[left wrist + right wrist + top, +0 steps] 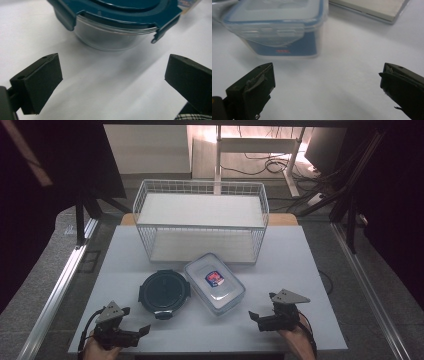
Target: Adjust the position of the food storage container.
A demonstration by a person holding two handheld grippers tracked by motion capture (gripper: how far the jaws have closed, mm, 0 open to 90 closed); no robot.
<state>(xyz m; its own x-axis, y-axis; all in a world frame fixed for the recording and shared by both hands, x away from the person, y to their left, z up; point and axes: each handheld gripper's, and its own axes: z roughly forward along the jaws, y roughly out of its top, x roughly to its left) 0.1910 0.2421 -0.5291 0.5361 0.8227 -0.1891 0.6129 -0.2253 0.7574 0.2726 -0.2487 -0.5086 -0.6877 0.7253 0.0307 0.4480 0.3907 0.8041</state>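
Observation:
A round glass container with a dark teal clip lid [164, 293] [115, 22] stands on the white table, just left of a clear rectangular container with a blue-sealed lid and a red-and-blue label [214, 282] [279, 27]. My left gripper [134, 326] [112, 82] rests near the table's front left edge, a short way in front of the round container, open with nothing between its jaws. At the front right my right gripper [259, 312] [327, 90] is open and empty, with the rectangular container ahead and to its left.
A white wire basket [201, 220] stands behind the two containers, at the far side of the white table [300, 270]; its base edge [372, 8] appears in the right gripper view. Metal rails run along both sides of the table.

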